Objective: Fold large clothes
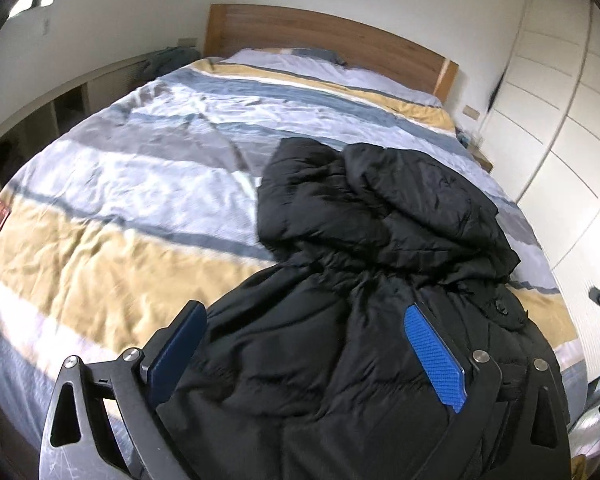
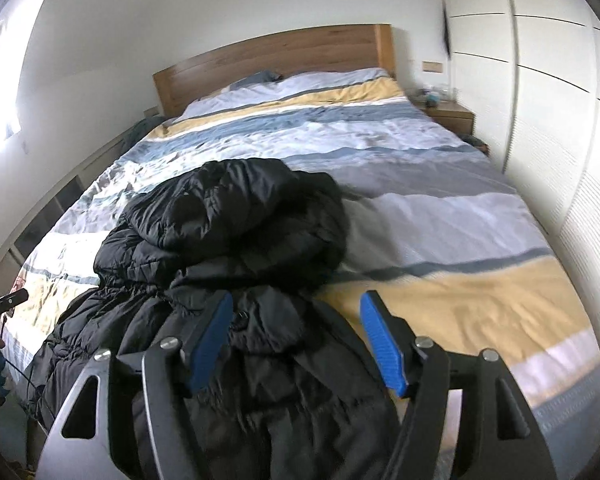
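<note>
A black puffer jacket (image 1: 360, 264) lies crumpled on the striped bed, hood end toward the headboard; it also shows in the right wrist view (image 2: 228, 240). My left gripper (image 1: 304, 316) is open, its blue pads (image 1: 432, 352) spread wide just above the jacket's lower body. My right gripper (image 2: 296, 312) is open over the jacket's right edge near the foot of the bed, one blue pad (image 2: 380, 344) over the yellow stripe. Neither holds anything.
The bed (image 1: 140, 184) has a blue, white, grey and yellow striped duvet and a wooden headboard (image 2: 276, 60). White wardrobe doors (image 2: 548, 100) stand along the right side. A wooden nightstand (image 2: 448, 114) is by the headboard. Low shelving (image 1: 40, 120) runs on the left.
</note>
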Demonstrator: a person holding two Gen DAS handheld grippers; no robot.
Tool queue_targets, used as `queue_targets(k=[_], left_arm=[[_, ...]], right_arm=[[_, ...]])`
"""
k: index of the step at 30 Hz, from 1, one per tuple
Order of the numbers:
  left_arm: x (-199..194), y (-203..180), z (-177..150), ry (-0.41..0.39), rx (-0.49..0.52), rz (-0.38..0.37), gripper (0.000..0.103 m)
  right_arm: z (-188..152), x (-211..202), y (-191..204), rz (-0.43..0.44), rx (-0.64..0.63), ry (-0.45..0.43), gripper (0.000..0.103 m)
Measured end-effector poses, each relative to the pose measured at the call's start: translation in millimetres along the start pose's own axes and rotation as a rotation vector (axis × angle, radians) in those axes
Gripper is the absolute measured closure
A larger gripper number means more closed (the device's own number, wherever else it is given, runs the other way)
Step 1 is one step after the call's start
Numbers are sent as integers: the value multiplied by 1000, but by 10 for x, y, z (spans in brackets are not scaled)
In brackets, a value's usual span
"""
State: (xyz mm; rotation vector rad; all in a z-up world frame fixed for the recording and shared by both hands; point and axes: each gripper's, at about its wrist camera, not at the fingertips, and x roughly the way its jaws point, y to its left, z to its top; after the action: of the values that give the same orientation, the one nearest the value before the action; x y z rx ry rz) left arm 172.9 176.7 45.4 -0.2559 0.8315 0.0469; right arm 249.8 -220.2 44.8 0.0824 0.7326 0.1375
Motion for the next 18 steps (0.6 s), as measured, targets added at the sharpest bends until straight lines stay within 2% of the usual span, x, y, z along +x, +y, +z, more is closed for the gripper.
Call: queue_targets(k=[8, 18], left_arm=[[-330, 338, -174, -21, -50, 22, 4], [-798, 906, -411, -63, -131, 101, 3]], right_arm=[[-263, -455, -298, -65, 56, 0, 36], [-469, -1072, -808, -158, 120, -38, 36]])
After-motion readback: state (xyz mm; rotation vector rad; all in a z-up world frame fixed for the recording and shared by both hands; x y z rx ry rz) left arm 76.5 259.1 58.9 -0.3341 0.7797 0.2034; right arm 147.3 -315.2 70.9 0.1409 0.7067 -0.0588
